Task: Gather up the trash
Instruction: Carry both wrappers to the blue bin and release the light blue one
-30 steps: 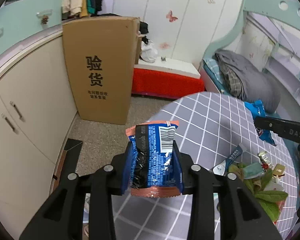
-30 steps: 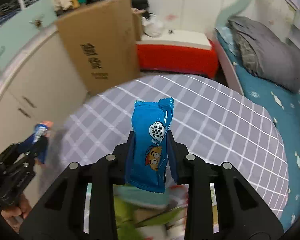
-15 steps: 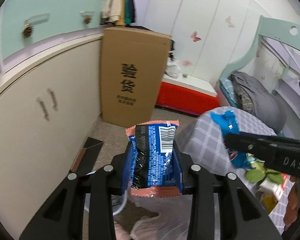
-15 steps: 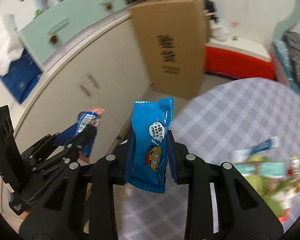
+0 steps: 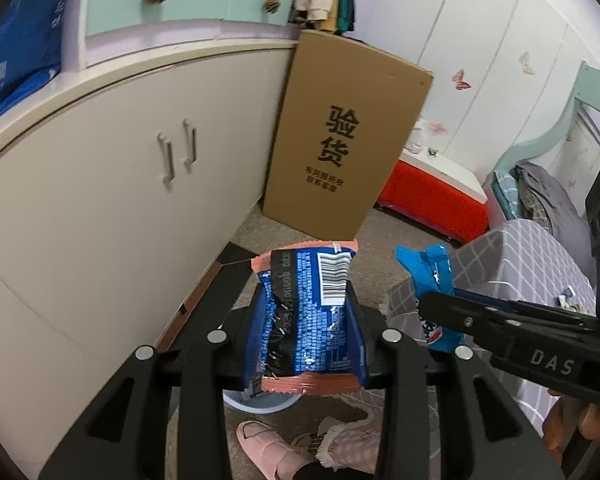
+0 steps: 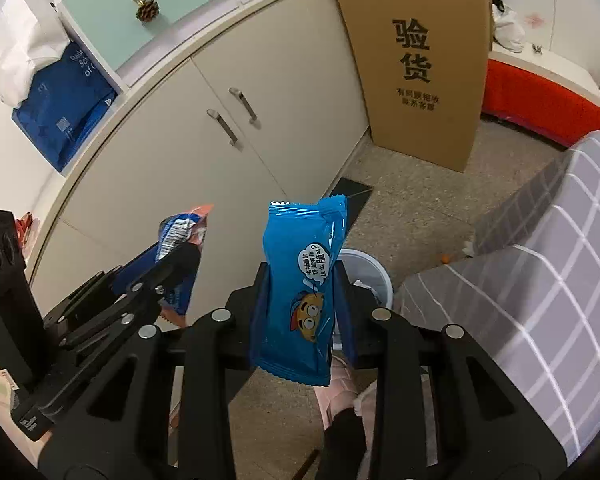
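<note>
The left hand-held gripper [image 5: 306, 334] is clamped on a dark-blue wrapper with a barcode [image 5: 312, 316], and the right hand-held gripper [image 6: 300, 308] pinches a bright-blue snack wrapper [image 6: 300, 300] upright at centre. Below both, a white bin [image 6: 374, 276] shows at about 5 o'clock of the bright wrapper, with a pink slipper [image 5: 266, 446] at 6 o'clock. Farther out stand the checked bench [image 6: 540, 300] at 3 o'clock, cream cupboard doors [image 6: 240, 120] at 11 and a tall cardboard box [image 6: 420, 60] at 1.
</note>
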Demonstrator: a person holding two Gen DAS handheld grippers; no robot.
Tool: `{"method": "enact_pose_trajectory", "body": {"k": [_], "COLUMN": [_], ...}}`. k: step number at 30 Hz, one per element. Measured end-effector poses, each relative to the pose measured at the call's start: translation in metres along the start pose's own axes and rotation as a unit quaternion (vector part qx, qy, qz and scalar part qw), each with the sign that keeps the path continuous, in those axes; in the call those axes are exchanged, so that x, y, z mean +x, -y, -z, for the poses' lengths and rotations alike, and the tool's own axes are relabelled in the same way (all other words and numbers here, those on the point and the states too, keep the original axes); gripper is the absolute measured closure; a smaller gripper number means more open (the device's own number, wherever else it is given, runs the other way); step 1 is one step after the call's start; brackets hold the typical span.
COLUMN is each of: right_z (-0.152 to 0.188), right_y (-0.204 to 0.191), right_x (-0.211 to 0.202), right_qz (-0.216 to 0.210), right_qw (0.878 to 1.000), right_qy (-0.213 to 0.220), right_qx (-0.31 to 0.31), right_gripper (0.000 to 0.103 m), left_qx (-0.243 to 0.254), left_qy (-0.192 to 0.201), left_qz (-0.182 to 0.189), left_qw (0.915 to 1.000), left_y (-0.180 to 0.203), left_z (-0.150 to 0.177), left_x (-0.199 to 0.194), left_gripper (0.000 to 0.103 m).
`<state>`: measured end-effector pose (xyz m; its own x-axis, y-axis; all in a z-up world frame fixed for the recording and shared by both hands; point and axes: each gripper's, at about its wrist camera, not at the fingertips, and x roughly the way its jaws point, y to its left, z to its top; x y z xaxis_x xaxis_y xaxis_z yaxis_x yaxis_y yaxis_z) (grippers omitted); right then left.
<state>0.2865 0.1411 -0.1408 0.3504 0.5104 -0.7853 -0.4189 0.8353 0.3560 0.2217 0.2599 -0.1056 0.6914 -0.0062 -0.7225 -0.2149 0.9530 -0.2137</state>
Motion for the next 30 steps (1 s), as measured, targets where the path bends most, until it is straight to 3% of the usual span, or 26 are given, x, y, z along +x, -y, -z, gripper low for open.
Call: {"method": "enact_pose_trajectory", "body": {"k": [3, 4, 7, 19, 30], "right_z": [-0.005, -0.006, -0.006, 0.006, 0.006], "right_y": [0.003, 0.005, 0.009, 0.016, 0.033], "right_x": [0.015, 0.019, 0.027, 0.021, 0.008], "right_qz": [-0.026, -0.035, -0.02, 0.033, 0.029], "right_qw": [1.0, 0.999, 1.0, 0.997, 0.994], "right_qy": [0.005, 0.006, 0.014, 0.059, 0.098], "right_qx": [0.012, 0.013, 0.014, -0.022, 0.026], "right_gripper": [0.064, 0.054, 0.044, 0.032, 0.028], "left_qx": [-0.009, -0.013, -0.022, -0.014, -0.003], "left_qy": [-0.001, -0.002, -0.006, -0.025, -0.024], "left_qz": [-0.009, -0.011, -0.015, -0.013, -0.016], "left_qw": [0.9999, 0.9999, 0.9996, 0.9995, 0.9996], "left_y": [-0.01, -0.013, -0.022, -0.014, 0.003], "left_z": [0.0, 0.0, 0.001, 0.004, -0.001], "left_x": [0.005, 0.007, 0.014, 0.04, 0.043], "left_gripper": [0.067, 0.067, 0.067, 0.067, 0.067]}}
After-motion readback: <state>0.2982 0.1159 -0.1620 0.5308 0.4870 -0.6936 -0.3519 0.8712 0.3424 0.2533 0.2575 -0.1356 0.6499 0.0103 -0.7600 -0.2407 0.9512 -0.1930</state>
